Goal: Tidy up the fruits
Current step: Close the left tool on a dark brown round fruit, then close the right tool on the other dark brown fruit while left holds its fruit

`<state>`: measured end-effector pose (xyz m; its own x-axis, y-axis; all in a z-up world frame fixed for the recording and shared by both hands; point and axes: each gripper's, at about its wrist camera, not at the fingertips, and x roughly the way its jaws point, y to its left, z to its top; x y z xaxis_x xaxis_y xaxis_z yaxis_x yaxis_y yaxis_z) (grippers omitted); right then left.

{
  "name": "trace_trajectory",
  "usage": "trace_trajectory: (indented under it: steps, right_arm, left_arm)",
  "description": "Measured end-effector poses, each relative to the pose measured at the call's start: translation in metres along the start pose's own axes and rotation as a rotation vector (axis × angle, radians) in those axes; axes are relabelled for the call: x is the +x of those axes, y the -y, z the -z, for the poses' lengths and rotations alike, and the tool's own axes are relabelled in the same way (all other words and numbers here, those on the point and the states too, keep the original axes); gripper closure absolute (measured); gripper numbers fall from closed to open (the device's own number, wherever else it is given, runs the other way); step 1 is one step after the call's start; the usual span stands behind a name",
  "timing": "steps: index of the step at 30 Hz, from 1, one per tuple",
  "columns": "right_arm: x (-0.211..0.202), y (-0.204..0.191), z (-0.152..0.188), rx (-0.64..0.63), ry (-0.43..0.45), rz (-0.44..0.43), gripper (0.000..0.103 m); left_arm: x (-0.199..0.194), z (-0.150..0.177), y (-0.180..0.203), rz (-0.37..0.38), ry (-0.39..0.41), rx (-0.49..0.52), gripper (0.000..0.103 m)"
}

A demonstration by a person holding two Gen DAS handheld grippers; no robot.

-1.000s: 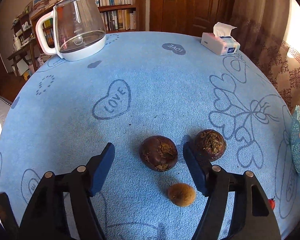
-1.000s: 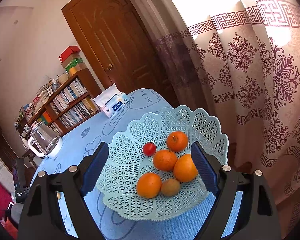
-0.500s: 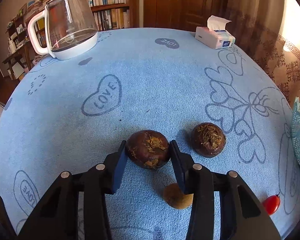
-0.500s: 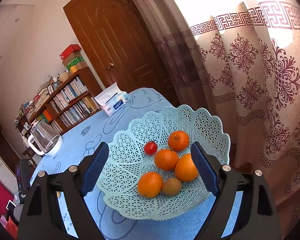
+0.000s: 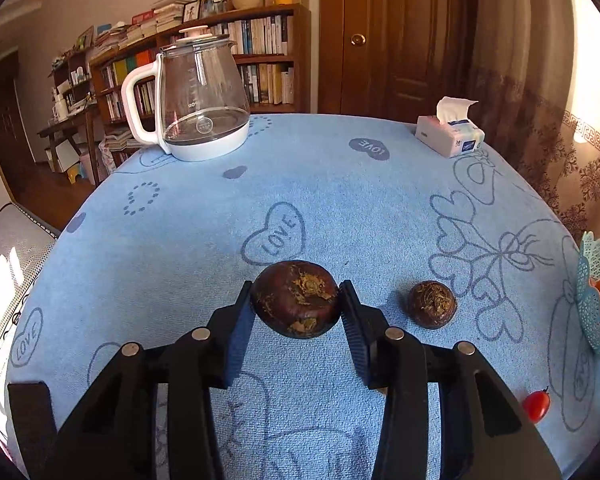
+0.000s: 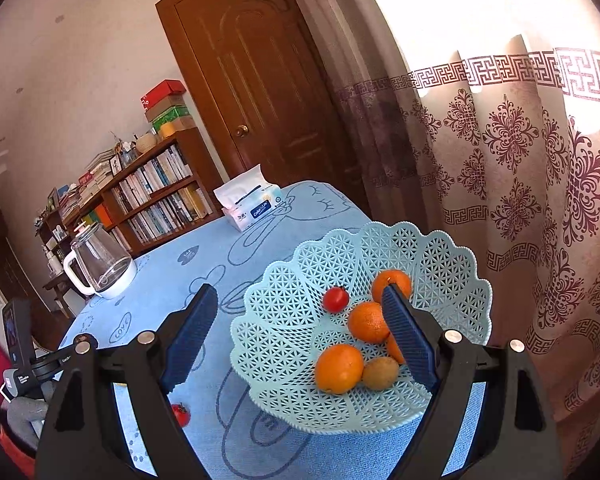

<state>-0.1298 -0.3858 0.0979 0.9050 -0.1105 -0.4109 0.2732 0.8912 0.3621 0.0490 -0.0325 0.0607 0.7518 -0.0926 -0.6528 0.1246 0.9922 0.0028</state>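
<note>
With the left gripper (image 5: 298,312) clamped on the dark fruit (image 5: 296,298), pickup looks done. Next, probably: carry toward basket (image 5: 592,304) at 3 o'clock. Right gripper (image 6: 300,332) gapes empty.

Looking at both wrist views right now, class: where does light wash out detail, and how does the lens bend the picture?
Right wrist view: the window above the patterned curtain is blown out white. Left wrist view: glare burns the upper right edge, while the dark fruit between the fingers stays sharp. Both views: fisheye lens curves the blue tablecloth into a dome, with dark corners.

Both wrist cams close, angled down; share tablecloth (image 5: 340,184), kettle (image 6: 100,264)
</note>
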Motion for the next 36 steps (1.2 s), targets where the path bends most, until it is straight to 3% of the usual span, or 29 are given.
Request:
trace_trajectory:
  steps: [12, 21, 25, 28, 32, 36]
  right_arm:
    - [0.030, -0.085, 0.004, -0.125, -0.108, -0.168, 0.018]
    - [0.080, -0.155, 0.017, -0.227, -0.278, -0.283, 0.018]
    - [0.114, -0.187, 0.032, -0.302, -0.373, -0.296, 0.018]
    - [0.141, -0.207, 0.047, -0.355, -0.440, -0.289, 0.025]
    - [0.175, -0.219, 0.064, -0.353, -0.536, -0.281, 0.036]
    - [0.190, -0.226, 0.071, -0.370, -0.577, -0.262, 0.039]
  left_arm:
    - [-0.022, 0.003, -0.018, -0.013, 0.056, -0.043, 0.060]
    - [-0.035, 0.006, -0.036, -0.011, 0.085, -0.086, 0.060]
    - [-0.039, 0.006, -0.040, -0.012, 0.098, -0.090, 0.060]
    - [-0.041, 0.006, -0.043, -0.018, 0.105, -0.097, 0.060]
    - [-0.043, 0.004, -0.047, -0.014, 0.108, -0.113, 0.060]
    - [-0.044, 0.003, -0.051, -0.010, 0.108, -0.124, 0.060]
